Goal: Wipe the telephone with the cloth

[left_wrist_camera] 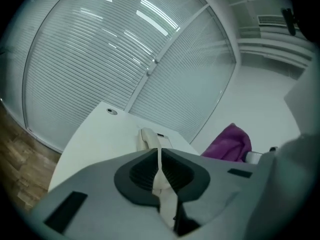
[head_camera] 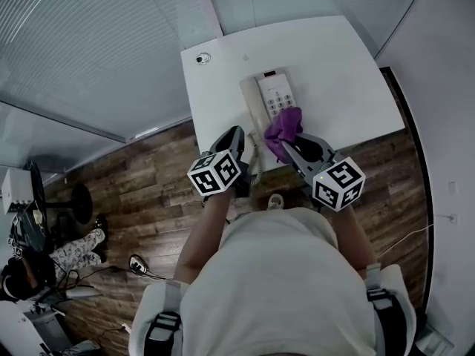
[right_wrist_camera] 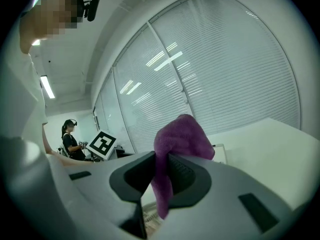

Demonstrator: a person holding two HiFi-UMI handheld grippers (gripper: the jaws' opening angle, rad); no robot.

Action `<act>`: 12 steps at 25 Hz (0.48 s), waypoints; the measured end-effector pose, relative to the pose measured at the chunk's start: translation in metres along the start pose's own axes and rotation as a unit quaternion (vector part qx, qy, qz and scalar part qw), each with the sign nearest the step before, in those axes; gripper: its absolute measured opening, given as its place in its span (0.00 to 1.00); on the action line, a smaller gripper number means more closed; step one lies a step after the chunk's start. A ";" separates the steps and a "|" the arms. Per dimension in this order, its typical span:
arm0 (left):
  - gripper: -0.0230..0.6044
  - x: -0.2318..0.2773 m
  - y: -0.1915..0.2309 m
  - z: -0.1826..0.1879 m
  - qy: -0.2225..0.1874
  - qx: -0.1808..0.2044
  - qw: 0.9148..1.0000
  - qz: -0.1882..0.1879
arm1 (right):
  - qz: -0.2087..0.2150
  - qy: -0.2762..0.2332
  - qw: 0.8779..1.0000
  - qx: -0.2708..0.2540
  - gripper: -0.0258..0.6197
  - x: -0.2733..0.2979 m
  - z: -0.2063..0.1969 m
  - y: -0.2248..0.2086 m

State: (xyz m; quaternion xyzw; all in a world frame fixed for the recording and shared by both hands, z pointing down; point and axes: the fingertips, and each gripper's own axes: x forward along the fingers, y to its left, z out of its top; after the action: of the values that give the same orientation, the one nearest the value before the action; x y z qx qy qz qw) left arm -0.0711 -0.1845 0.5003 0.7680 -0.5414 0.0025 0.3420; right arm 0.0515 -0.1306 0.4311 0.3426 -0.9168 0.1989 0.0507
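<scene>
A cream telephone lies on the white table, its handset along its left side. My left gripper is at the handset's near end. In the left gripper view its jaws are shut on a cream part of the handset, which runs away from them. To the right, my right gripper is shut on a purple cloth. The cloth hangs over the phone's near right corner. In the right gripper view the cloth bulges above the jaws and trails below them.
A round grommet sits in the table's far left corner. Window blinds stand behind and to the left. Wooden floor lies below the table's near edge. Another person is off to the left.
</scene>
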 end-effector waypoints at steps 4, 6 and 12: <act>0.07 -0.032 -0.002 -0.004 0.001 0.010 1.000 -0.008 | -0.011 0.000 1.000 -0.001 0.16 -0.005 -0.008 0.022; 0.07 -0.048 -0.001 -0.006 0.004 0.018 1.000 -0.009 | -0.015 -0.001 1.000 -0.002 0.16 -0.008 -0.012 0.034; 0.07 -0.097 0.000 -0.020 0.019 0.038 0.999 -0.007 | -0.024 0.002 1.000 -0.004 0.16 -0.017 -0.031 0.073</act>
State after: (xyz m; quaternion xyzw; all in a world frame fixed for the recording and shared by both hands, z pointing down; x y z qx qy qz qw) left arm -0.1036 -0.0936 0.4795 0.7842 -0.5287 0.0349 0.3231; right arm 0.0155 -0.0580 0.4311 0.3641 -0.9088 0.1949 0.0590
